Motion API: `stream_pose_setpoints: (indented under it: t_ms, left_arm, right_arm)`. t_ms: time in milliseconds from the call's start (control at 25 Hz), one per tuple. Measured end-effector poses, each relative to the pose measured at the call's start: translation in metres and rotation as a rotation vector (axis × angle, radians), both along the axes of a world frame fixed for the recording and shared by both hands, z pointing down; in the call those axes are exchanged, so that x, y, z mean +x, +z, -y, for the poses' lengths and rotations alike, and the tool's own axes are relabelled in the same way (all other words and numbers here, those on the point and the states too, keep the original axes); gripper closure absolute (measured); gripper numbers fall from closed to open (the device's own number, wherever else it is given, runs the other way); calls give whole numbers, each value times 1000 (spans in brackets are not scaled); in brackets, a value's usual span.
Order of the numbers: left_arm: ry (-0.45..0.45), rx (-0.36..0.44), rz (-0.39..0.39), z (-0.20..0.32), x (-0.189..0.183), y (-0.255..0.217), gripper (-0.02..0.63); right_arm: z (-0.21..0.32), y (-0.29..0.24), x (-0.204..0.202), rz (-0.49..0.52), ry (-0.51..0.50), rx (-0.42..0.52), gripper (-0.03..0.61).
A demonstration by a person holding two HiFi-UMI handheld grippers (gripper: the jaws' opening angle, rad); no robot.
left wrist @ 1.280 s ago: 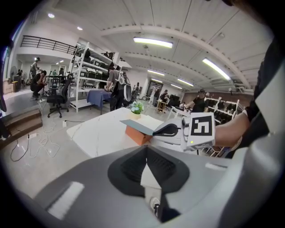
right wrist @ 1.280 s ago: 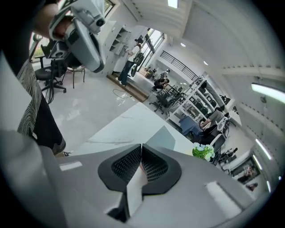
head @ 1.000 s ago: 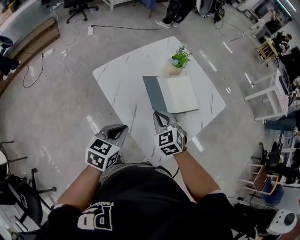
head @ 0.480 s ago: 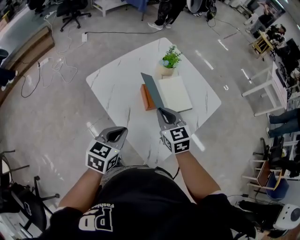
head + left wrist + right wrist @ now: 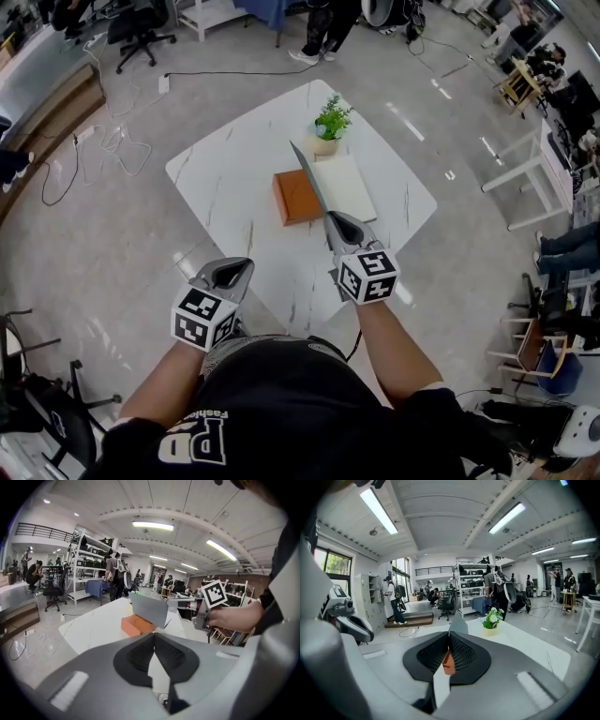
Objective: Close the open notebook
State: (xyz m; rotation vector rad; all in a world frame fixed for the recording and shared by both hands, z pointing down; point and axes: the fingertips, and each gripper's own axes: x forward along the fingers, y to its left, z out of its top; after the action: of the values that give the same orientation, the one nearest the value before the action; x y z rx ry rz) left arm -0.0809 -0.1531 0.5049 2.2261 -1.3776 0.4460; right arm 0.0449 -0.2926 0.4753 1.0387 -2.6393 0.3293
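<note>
Head view: the rectangular notebook (image 5: 298, 195) lies on the marbled white worktop (image 5: 220, 178) just short of the potted plant (image 5: 328, 122), long axis pointing plantward. The right gripper (image 5: 339, 225) pinches its thin grey cover (image 5: 309, 173) upright. The left gripper (image 5: 230, 274) is clenched and empty.

Your table (image 5: 225, 178) has a white marble-look top w/ grey veins, smooth & glossy. The notebook (image 5: 343, 186) shows cream paper pages, matt; its lifted cover is plain grey & matt, looks like card. The orange block (image 5: 295, 195) beside it looks smooth, low sheen. Your right tongs (image 5: 332, 217) and left tongs (image 5: 239, 267) have grey matt plastic shells; their pads (image 5: 464, 656) are black, finely ribbed, rubber-like. Marker cubes: matt b/w print. The floor (image 5: 103, 253) is grey, polished, v. shiny w/ lamp glare. The plant pot (image 5: 324, 146) looks pale & matt.
</note>
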Motion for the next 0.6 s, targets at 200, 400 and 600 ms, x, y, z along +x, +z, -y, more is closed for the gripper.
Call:
stream_pose_setpoints:
  t_ms: [200,400,600]
  left_arm:
    - [-2,6,10,1,3,-1,555]
    - [-6,12,18,1,8,-5,555]
    - [-11,13,27,4,12,-7,555]
  right_arm:
    - [12,-3,21,28,48,-8,571]
    - [26,-5,46,56,101,-31,570]
    - [42,-2,67,77,150,-59,569]
